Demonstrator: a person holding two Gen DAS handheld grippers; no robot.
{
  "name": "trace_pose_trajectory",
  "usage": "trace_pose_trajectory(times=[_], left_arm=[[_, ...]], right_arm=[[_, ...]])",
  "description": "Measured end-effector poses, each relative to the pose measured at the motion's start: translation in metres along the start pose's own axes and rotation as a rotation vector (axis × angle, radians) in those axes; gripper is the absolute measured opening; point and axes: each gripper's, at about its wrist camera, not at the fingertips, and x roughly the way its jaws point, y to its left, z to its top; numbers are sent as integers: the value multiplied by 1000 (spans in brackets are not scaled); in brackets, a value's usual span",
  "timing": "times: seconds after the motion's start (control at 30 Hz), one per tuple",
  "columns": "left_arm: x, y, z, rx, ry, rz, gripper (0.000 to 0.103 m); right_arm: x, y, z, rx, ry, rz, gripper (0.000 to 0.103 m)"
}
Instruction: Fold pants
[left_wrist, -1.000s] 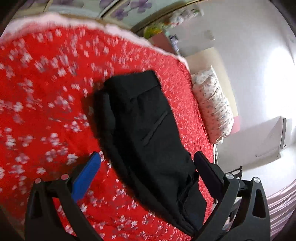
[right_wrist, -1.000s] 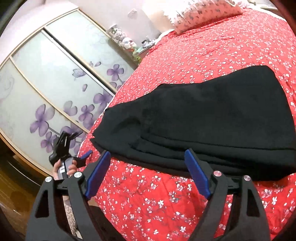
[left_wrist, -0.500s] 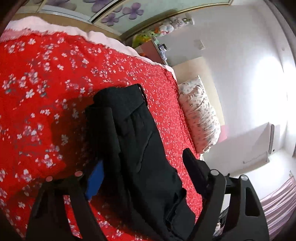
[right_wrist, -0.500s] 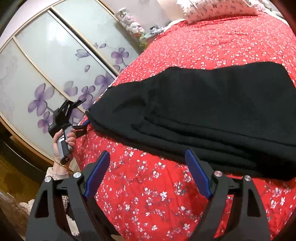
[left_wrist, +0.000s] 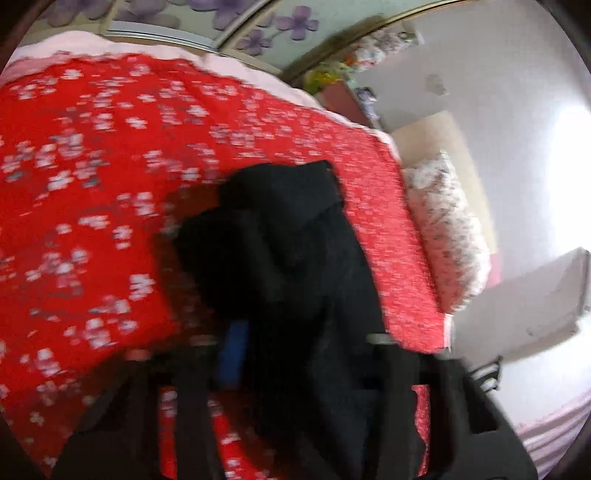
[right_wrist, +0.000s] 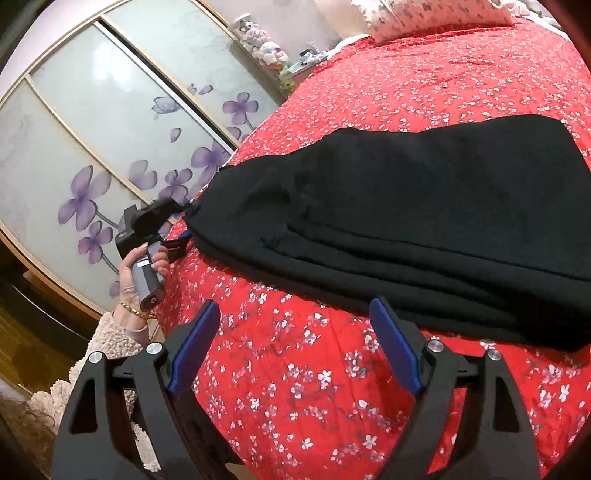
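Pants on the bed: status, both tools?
Left tool closing on the end of the black pants. Right tool open, empty, over the red bedspread short of the pants' near edge. Nothing in the way.

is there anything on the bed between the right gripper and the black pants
Nothing visible. Only bare red floral bedspread lies between the open right gripper and the near edge of the black pants.

no readable text, labels or numbers anywhere

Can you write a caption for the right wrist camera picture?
Open right gripper hovers above red bedspread beside folded black pants.
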Motion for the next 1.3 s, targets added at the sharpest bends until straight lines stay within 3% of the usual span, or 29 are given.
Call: trace_pose_trajectory(times=[0.1, 0.27, 0.53, 0.7, 0.9, 1.0, 1.07, 1.13, 1.23, 1.3], left_arm=[[-2, -3, -1, 32, -4, 29, 18], [-17, -48, -9, 248, -63, 129, 13], [-51, -180, -62, 644, -160, 107, 12], [-60, -264, -131, 864, -166, 12, 11], [-44, -325, -253, 1076, -74, -115, 11], [-14, -329, -322, 1150, 45, -149, 11], [20, -319, -373, 1196, 171, -116, 11], [44, -302, -407, 1236, 229, -72, 11], [45, -295, -424, 1266, 177, -64, 11], [38, -306, -410, 1201, 170, -87, 11]], right_arm=[[-8, -1, 1, 5, -19, 8, 85], [-31, -6, 8, 42, -108, 42, 85], [-82, -30, 17, 137, -287, 55, 85], [-117, -51, 17, 181, -398, 11, 85], [-159, -90, 10, 303, -533, -34, 85], [-175, -112, 5, 376, -585, -64, 85], [-182, -124, 0, 408, -603, -87, 85], [-185, -133, -2, 435, -603, -99, 85], [-189, -145, -4, 470, -596, -96, 85], [-190, -145, -5, 467, -597, -93, 85]])
